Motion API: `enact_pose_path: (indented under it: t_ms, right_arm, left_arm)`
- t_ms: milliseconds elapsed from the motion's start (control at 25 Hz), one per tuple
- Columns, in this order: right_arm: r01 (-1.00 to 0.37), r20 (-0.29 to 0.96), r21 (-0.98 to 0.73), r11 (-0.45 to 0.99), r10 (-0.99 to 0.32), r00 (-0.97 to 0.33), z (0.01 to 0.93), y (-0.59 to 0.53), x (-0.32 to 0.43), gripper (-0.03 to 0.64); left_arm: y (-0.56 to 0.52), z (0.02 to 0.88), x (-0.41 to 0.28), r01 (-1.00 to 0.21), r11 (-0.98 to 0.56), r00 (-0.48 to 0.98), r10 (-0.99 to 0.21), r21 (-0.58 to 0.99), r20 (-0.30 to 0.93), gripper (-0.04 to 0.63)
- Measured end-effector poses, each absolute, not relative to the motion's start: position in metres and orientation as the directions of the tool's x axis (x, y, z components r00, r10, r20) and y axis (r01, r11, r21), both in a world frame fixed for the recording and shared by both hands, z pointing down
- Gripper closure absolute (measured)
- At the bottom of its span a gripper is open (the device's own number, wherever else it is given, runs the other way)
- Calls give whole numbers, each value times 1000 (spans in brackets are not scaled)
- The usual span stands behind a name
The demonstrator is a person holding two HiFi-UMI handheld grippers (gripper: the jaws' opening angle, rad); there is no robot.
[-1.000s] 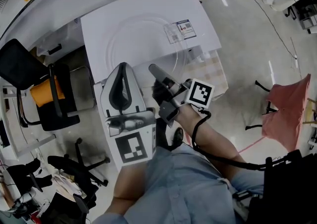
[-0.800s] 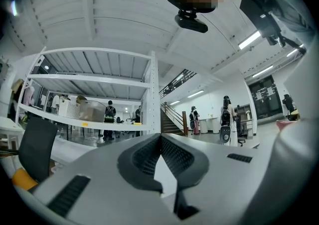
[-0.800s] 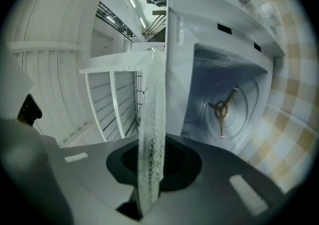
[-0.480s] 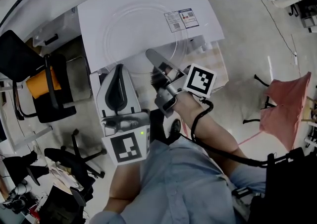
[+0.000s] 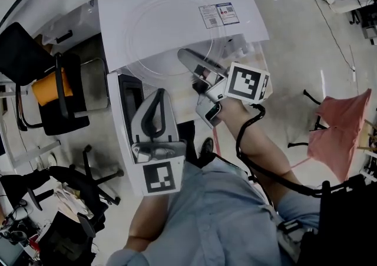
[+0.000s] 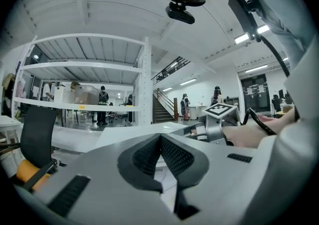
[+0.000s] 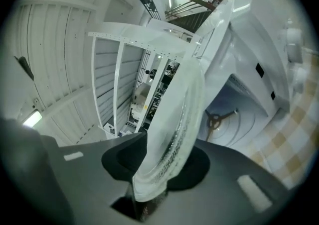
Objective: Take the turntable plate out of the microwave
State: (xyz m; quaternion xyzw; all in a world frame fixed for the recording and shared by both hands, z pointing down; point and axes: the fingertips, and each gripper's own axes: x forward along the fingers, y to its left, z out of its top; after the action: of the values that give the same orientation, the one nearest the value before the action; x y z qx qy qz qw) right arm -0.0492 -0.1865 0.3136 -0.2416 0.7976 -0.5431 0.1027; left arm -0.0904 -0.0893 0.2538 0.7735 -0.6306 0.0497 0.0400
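Pale floor [image 5: 294, 53], microwave [image 5: 118, 23] door [image 5: 131, 97] open. Plate [image 5: 171, 35] lies over its top, near rim overhanging, between right gripper [image 5: 187, 57] jaws, just opening, slack. Left gripper [image 5: 158, 95] lower, apart, jaws together, empty.

Clear ribbed glass turntable plate [image 7: 174, 119]; smooth, glossy white microwave [image 5: 177, 6].

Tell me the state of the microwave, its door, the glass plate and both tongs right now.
microwave, cavity without its plate, drive hub bare.
microwave door, open.
turntable plate, out of the cavity, rim between the right tongs.
right tongs, have just been opening; now open, not clamping the rim.
left tongs, shut, empty.
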Motion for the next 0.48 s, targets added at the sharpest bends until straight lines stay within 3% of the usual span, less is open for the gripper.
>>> enact_pose_path:
  t_ms: [200, 480]
  right_arm:
    - [-246, 61, -907, 342, -470, -880, 308, -183, -46, 506]
    - [-275, 87, -891, 363, -456, -886, 312, -172, -38, 475]
  left_arm:
    - [-82, 279, -59, -956, -294, 290, -937, 11, 197, 588]
    - [-83, 294, -48, -948, -317, 311, -919, 16, 243, 588]
